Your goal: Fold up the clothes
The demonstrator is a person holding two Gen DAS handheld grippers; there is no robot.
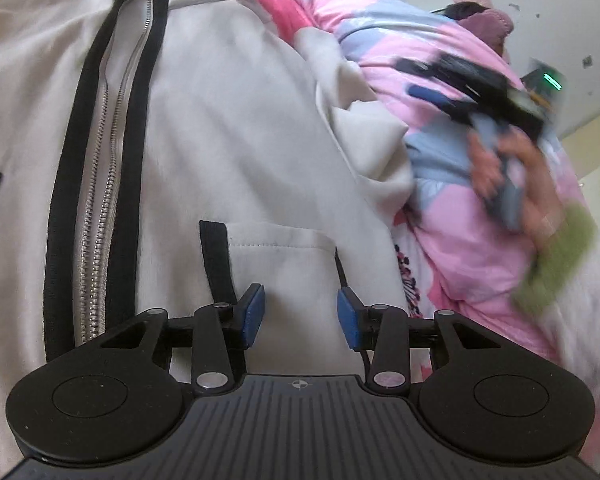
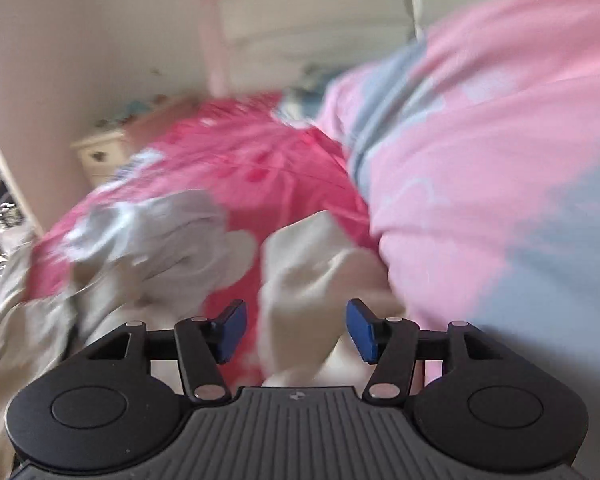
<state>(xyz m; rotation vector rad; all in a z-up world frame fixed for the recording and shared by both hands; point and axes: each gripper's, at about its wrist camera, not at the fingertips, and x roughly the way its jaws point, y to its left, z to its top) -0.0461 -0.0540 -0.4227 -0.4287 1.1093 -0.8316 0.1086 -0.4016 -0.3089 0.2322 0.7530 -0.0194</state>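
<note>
A cream zip jacket [image 1: 228,128] with black trim and a metal zipper [image 1: 100,208] lies spread on the bed. My left gripper [image 1: 300,316] hovers open over its front pocket [image 1: 284,256], and the blue pads [image 1: 254,316] press on nothing. Its cream sleeve [image 1: 376,148] lies crumpled at the jacket's right edge. In the right wrist view, which is blurred, my right gripper [image 2: 296,330] stands open with a fold of cream sleeve [image 2: 304,280] lying loosely between the jaws, not pinched. The left wrist view shows the right gripper [image 1: 414,80] blurred above the quilt, held by a hand [image 1: 516,172].
A bulky pink and blue-grey quilt [image 1: 440,216] is heaped right of the jacket. A red-pink sheet [image 2: 240,168] covers the bed. Crumpled pale clothes [image 2: 160,236] lie to the left. A small white nightstand [image 2: 100,152] stands by the wall.
</note>
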